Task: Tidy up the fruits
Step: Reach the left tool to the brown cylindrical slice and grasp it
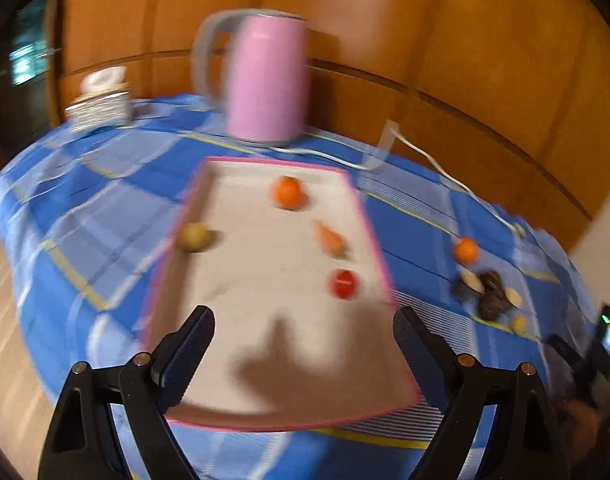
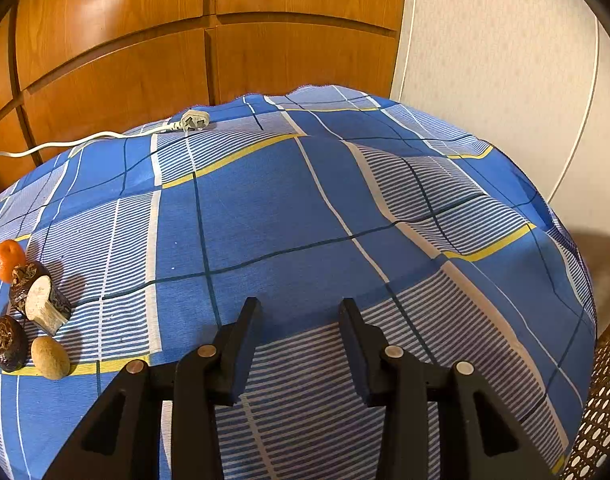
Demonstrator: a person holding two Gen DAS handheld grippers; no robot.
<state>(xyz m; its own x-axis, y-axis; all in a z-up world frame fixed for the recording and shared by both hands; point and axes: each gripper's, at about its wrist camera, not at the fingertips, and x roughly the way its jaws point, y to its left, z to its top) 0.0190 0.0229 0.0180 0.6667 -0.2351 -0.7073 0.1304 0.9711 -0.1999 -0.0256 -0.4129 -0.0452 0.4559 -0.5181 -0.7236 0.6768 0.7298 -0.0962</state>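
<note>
A pink-rimmed white tray [image 1: 233, 320] lies on the blue checked cloth. It holds an orange [image 1: 289, 193], a small carrot [image 1: 331, 239] and a red fruit [image 1: 344, 284]; a yellow-green fruit [image 1: 193, 237] sits at its left rim. My left gripper [image 1: 303, 330] hangs open and empty over the tray's near end; this view is blurred. Right of the tray lie a second orange [image 1: 465, 250] [image 2: 9, 260], dark mushroom pieces [image 1: 485, 292] [image 2: 41, 300] and a small tan fruit [image 2: 50, 357]. My right gripper [image 2: 301, 312] stands partly open above bare cloth, to the right of that pile, with nothing between its fingers.
A pink kettle [image 1: 265, 80] stands behind the tray, with a stack of plates [image 1: 99, 104] to its left. Its white cord and plug [image 2: 193, 121] trail along the far table edge. Wooden panels [image 2: 117, 60] back the table, and the cloth drops off at the right.
</note>
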